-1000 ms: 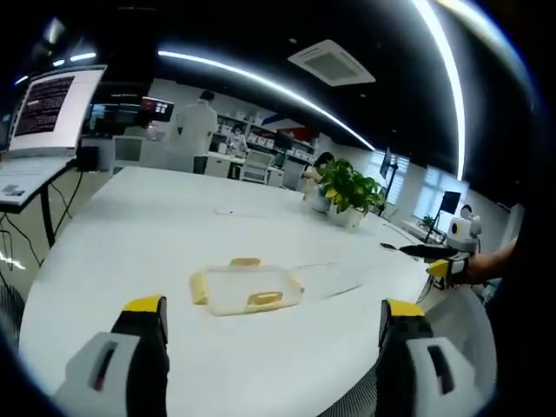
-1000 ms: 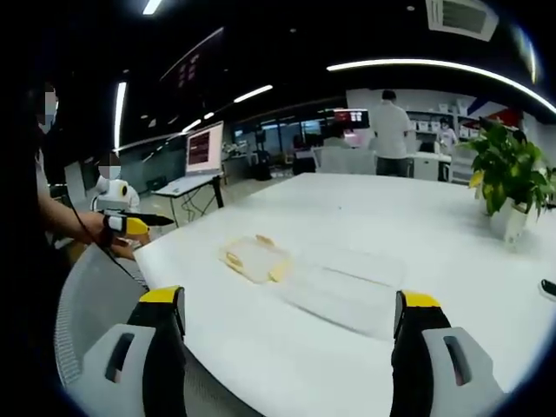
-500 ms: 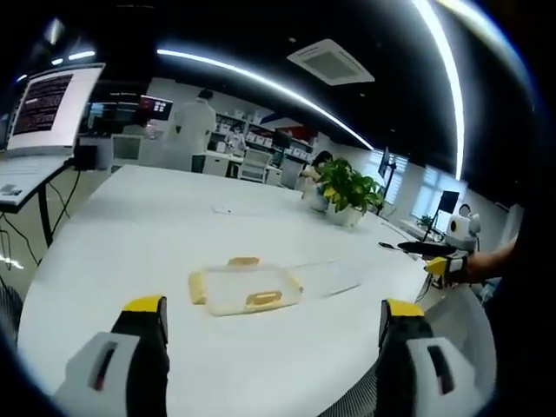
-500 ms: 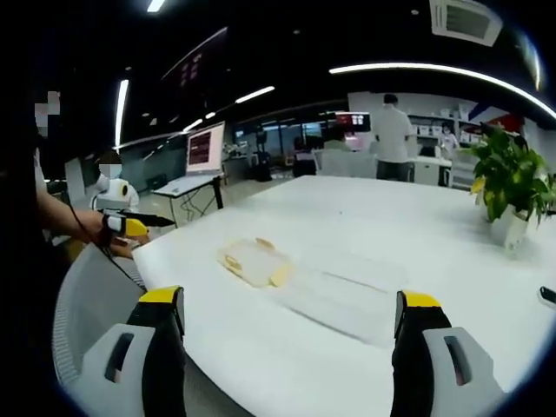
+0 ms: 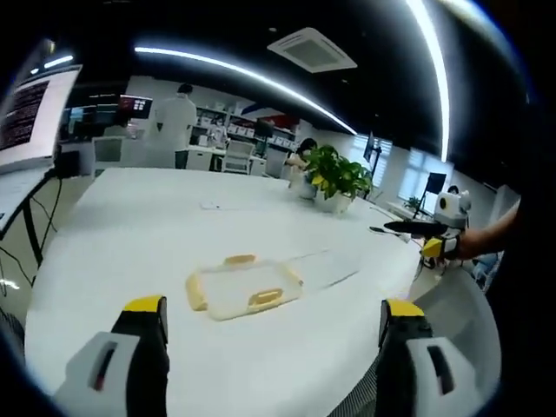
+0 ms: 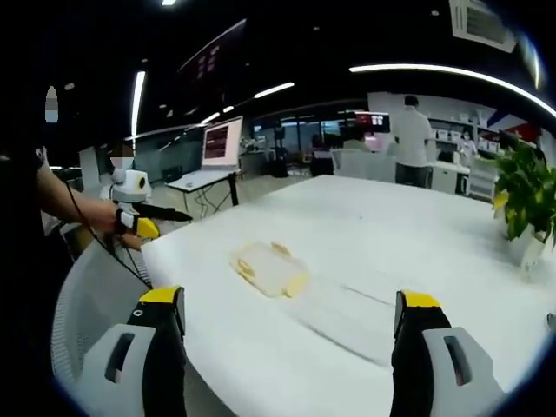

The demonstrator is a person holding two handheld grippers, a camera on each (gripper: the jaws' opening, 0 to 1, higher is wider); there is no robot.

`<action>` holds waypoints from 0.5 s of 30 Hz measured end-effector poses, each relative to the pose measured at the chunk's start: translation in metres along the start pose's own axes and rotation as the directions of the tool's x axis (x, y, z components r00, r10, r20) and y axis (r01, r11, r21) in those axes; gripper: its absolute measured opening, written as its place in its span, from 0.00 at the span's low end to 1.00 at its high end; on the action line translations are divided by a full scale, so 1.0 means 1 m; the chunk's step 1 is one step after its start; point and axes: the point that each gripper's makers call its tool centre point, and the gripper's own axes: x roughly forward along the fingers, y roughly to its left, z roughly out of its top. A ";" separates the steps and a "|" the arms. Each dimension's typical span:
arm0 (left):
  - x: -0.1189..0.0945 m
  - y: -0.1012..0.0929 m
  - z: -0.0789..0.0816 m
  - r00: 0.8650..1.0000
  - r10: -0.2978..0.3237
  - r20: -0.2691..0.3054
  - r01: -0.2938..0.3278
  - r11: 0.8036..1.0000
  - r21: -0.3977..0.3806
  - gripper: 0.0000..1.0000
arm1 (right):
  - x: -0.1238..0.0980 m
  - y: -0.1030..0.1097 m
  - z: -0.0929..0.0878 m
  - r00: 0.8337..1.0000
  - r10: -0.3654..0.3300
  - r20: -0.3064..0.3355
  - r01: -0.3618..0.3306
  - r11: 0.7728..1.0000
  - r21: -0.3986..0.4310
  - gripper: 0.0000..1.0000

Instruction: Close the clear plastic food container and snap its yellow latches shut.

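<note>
The clear plastic food container (image 5: 244, 287) lies open and flat on the white table (image 5: 130, 226), yellow latches on its sides. Its clear lid (image 5: 326, 265) is spread out to the right of it. My left gripper (image 5: 274, 309) is open, its yellow-tipped jaws wide apart, short of the container and touching nothing. In the right gripper view the container (image 6: 268, 268) lies ahead with the lid (image 6: 347, 306) blurred beside it. My right gripper (image 6: 291, 301) is open as well and holds nothing. Each gripper shows in the other's view, held off the table's edge: the right gripper (image 5: 423, 236), the left gripper (image 6: 146, 222).
A potted plant (image 5: 335, 178) stands at the table's far side, also the plant (image 6: 526, 198). A lit screen (image 5: 30, 109) sits on a side desk at left. A person in white (image 5: 175, 120) stands in the background. A grey chair back (image 6: 87, 304) is near the table's edge.
Both views have shifted with the hands; in the right gripper view the container now sits a little nearer the middle. The container and lid lie where they were. Both grippers stay open.
</note>
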 end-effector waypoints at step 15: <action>0.014 0.014 0.002 0.993 -0.100 -0.068 0.105 0.992 0.077 0.99 | 0.032 0.007 0.019 0.999 0.037 -0.008 -0.037 0.999 -0.031 0.98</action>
